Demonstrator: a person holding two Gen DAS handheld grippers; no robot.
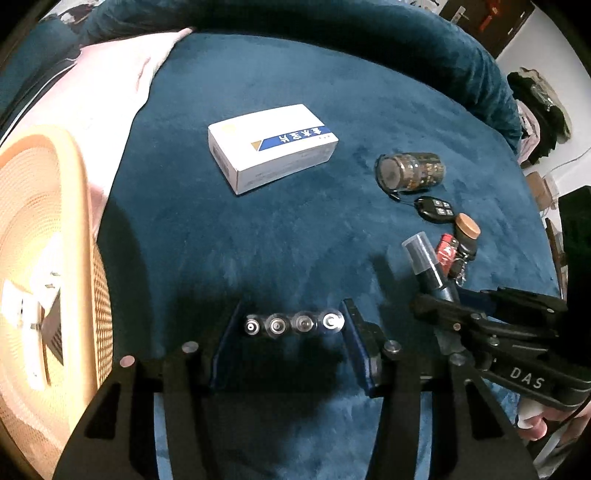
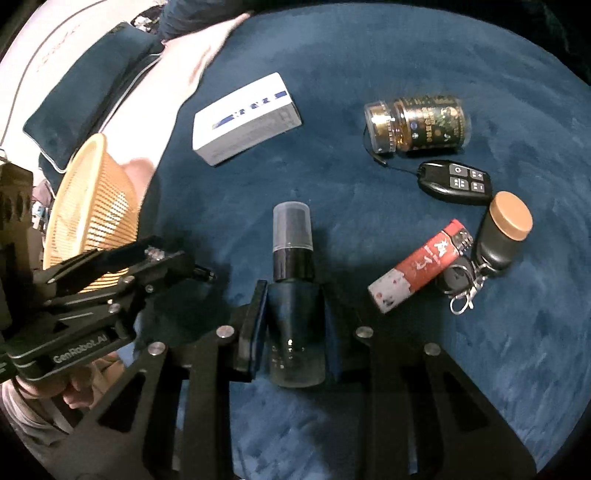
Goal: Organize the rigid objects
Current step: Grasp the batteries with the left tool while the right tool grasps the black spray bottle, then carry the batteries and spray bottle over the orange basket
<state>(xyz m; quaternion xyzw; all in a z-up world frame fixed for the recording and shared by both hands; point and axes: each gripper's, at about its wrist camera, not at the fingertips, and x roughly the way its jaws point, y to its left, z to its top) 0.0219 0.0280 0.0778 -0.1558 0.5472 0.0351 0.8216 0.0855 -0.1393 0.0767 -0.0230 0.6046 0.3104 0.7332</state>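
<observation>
My left gripper [image 1: 293, 325] is shut on a row of several batteries [image 1: 293, 325], seen end-on between its blue pads, above the blue blanket. My right gripper [image 2: 295, 314] is shut on a dark spray bottle [image 2: 293, 295] with a clear cap; the bottle also shows in the left wrist view [image 1: 424, 262]. On the blanket lie a white box with a blue stripe [image 1: 271, 146], also in the right wrist view [image 2: 245, 123], a gold-patterned jar on its side [image 2: 417, 123], a black key fob [image 2: 454, 182], a red lighter [image 2: 417, 271] and a small black bottle with a tan lid [image 2: 502, 230] on a key ring.
An orange woven basket [image 1: 48, 258] with white items inside stands at the left, also in the right wrist view [image 2: 92, 206]. A pink-white cloth [image 1: 107, 85] lies beyond it. The left gripper's body [image 2: 92, 291] shows beside the basket. A teal blanket roll [image 1: 369, 33] borders the far side.
</observation>
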